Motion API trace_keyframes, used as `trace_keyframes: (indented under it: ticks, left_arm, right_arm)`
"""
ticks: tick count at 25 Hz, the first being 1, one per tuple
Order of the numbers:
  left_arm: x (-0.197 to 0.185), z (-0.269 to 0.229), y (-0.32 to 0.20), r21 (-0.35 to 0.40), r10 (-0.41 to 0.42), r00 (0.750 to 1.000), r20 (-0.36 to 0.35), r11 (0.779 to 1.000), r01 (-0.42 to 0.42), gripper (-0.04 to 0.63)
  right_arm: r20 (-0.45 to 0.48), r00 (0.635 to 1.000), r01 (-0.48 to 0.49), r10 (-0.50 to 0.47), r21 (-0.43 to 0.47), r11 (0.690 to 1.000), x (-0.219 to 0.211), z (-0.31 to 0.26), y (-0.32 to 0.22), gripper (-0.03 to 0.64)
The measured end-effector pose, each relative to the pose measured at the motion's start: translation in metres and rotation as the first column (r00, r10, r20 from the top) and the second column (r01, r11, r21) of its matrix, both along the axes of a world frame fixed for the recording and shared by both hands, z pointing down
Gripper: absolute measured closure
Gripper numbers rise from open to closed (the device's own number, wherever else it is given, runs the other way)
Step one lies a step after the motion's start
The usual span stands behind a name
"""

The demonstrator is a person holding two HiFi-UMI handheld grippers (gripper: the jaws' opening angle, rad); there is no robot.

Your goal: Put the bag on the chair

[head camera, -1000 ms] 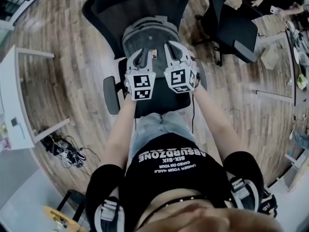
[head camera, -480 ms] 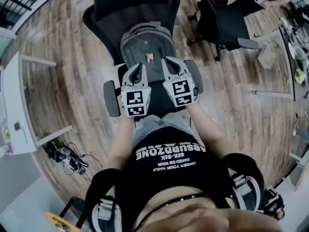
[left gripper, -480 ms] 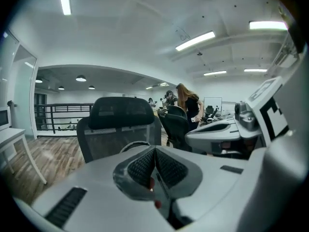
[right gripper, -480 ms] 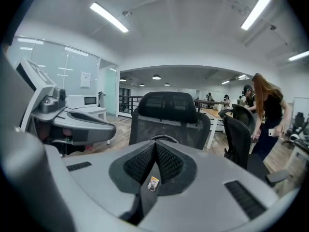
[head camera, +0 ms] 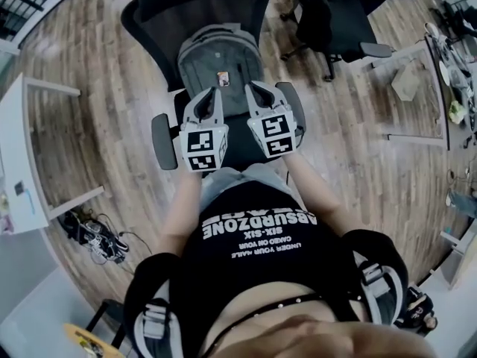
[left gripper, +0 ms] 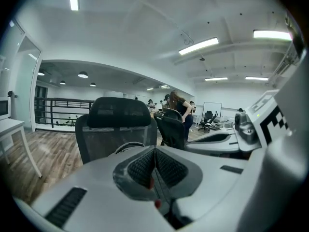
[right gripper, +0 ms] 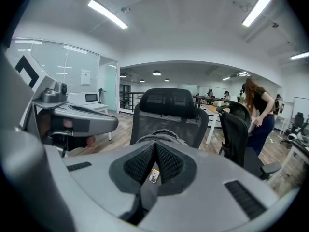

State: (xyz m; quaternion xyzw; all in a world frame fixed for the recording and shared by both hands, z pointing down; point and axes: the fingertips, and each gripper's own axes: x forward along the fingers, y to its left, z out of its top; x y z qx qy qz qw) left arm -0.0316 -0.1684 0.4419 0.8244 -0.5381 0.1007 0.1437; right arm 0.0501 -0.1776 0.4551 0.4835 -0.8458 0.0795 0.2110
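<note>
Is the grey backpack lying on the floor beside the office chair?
No, the grey backpack stands on the seat of the black office chair, against its backrest.

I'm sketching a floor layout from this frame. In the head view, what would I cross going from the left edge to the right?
white desk → chair armrest → left gripper → right gripper → second black chair

A second black office chair [head camera: 339, 21] stands at one o'clock, a white desk [head camera: 19, 162] at nine, tangled cables [head camera: 93, 233] at eight.
</note>
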Motion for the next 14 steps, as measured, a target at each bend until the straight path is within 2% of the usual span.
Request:
trace_keyframes:
  ticks: [4, 7, 14]
  left_arm:
    - [0.006, 0.001, 0.007, -0.007, 0.033, 0.999, -0.004, 0.999, -0.033, 0.574]
    - [0.011, 0.004, 0.013, -0.016, 0.052, 0.998, 0.019, 0.999, -0.052, 0.574]
    - [0.011, 0.006, 0.014, -0.011, 0.05, 0.998, 0.041, 0.999, -0.049, 0.574]
  right_arm:
    - [0.001, 1.0, 0.0, 0.0, -0.01, 1.0, 0.004, 0.0, 0.004, 0.601]
    - [0.001, 1.0, 0.003, -0.003, -0.018, 1.0, 0.003, 0.002, 0.008, 0.601]
    - [-0.007, 1.0, 0.017, -0.017, -0.041, 0.999, 0.0, 0.01, 0.015, 0.601]
